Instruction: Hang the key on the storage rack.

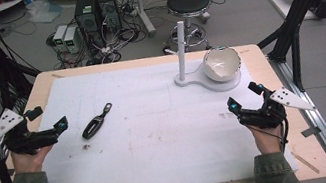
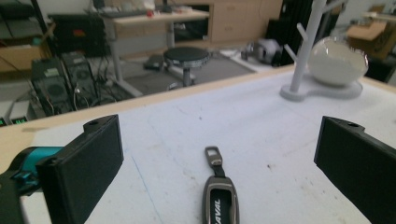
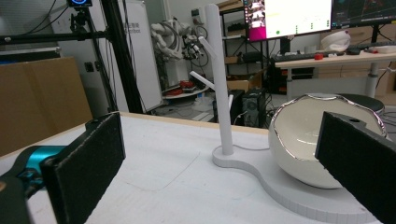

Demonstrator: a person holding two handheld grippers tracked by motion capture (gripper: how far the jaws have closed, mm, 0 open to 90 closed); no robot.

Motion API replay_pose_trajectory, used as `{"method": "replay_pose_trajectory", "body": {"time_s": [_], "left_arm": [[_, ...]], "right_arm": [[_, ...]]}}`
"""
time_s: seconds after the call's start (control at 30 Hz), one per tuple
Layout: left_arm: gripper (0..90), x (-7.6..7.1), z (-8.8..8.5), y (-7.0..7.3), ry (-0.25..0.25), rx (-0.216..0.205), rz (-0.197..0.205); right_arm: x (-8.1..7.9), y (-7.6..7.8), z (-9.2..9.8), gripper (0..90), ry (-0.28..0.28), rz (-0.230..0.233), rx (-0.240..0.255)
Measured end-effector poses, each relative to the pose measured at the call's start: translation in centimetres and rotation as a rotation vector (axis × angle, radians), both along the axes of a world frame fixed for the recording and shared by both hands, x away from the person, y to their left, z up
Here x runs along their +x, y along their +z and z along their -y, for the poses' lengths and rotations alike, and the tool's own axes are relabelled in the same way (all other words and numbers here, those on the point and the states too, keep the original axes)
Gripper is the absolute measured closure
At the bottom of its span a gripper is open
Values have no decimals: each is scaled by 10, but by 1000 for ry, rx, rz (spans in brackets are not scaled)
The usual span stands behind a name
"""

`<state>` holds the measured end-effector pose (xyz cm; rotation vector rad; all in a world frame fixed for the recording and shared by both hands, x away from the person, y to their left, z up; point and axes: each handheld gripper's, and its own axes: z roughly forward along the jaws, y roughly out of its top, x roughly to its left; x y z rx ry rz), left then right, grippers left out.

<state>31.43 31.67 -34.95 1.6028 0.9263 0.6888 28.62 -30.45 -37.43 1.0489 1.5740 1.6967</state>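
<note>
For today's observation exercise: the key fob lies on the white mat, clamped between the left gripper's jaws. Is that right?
Not clamped. The key fob does lie on the white mat, but the left gripper is open, its jaws standing wide apart and clear of the fob, as the left gripper view shows.

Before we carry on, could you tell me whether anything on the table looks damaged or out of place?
The white bowl on the stand has a jagged, uneven rim, like a cracked eggshell; whether that is damage or design I cannot tell. A few dark specks lie on the mat near the key fob, which lies flat and looks intact.
</note>
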Motion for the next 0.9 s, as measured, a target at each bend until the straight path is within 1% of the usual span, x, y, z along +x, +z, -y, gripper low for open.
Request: {"method": "replay_pose_trajectory", "body": {"time_s": [0.07, 0.17, 0.23, 0.27, 0.33, 0.4, 0.43, 0.53, 0.6, 0.73, 0.8, 0.9], "left_arm": [[17, 5, 5, 1, 1, 36, -22], [17, 12, 11, 2, -1, 45, -45], [17, 17, 15, 3, 0, 65, -56], [17, 19, 16, 3, 3, 72, -64], [17, 24, 18, 5, 4, 90, -82], [17, 27, 20, 6, 3, 92, -94], [17, 29, 21, 6, -1, 99, -101], [17, 33, 25, 8, -7, 114, -112], [17, 37, 27, 8, -2, 130, -126], [17, 47, 28, 6, 2, 147, -173], [17, 54, 31, 5, -3, 176, -204], [18, 64, 36, 7, -7, 240, -242]], "right_arm": [[0, 0, 0, 7, -2, -9, -2], [-1, 0, -2, 7, 3, -11, -6], [0, 0, -2, 7, 2, -3, -12], [-1, 0, -3, 7, 6, -12, -9], [0, 0, -3, 7, 5, -7, -13], [-1, 0, -2, 7, 5, -5, -12], [-1, 0, -2, 7, 3, -10, -9], [-1, 0, -2, 7, 4, -6, -9], [-2, 1, -2, 7, 3, -4, -9], [-2, 1, -2, 7, 5, -6, -6], [-1, 1, -1, 7, 5, -5, -8], [-1, 1, -1, 7, 4, -6, -9]]}}
